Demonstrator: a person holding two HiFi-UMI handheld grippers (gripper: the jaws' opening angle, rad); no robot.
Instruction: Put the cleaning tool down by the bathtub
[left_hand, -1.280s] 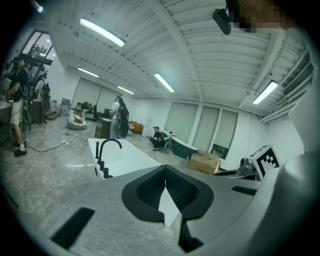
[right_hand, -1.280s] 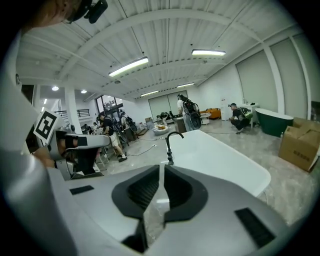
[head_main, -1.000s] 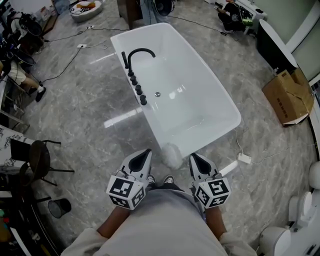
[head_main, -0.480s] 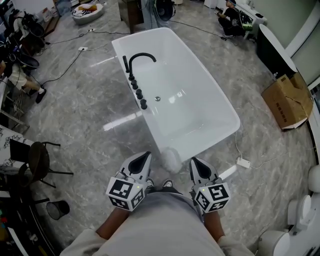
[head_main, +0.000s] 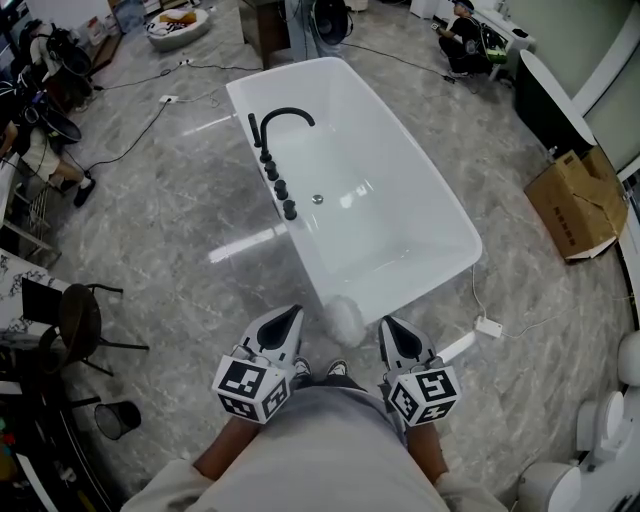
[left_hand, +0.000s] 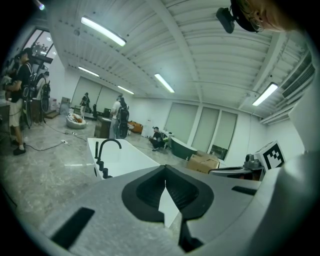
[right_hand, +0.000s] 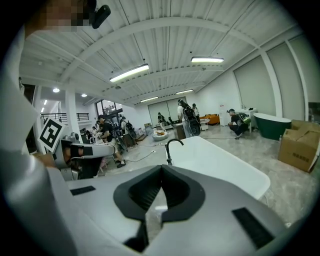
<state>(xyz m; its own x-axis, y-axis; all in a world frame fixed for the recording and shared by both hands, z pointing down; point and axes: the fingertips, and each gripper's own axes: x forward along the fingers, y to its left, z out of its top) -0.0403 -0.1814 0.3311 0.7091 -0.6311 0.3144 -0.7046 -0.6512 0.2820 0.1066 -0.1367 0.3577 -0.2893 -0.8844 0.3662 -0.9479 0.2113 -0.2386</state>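
Lying by the bathtub (head_main: 372, 228), the cleaning tool (head_main: 346, 316) seems unmoved.

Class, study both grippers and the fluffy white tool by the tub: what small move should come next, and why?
Probably just draw both grippers back and finish. The fluffy cleaning tool already lies on the floor at the near end of the bathtub, and the left gripper and right gripper are both shut with nothing between them.

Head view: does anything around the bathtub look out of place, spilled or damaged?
Nothing looks spilled or damaged. The fluffy white cleaning tool lies on the floor against the near end of the bathtub. The only untidy thing is a loose white cable with a plug block trailing on the floor beside it.
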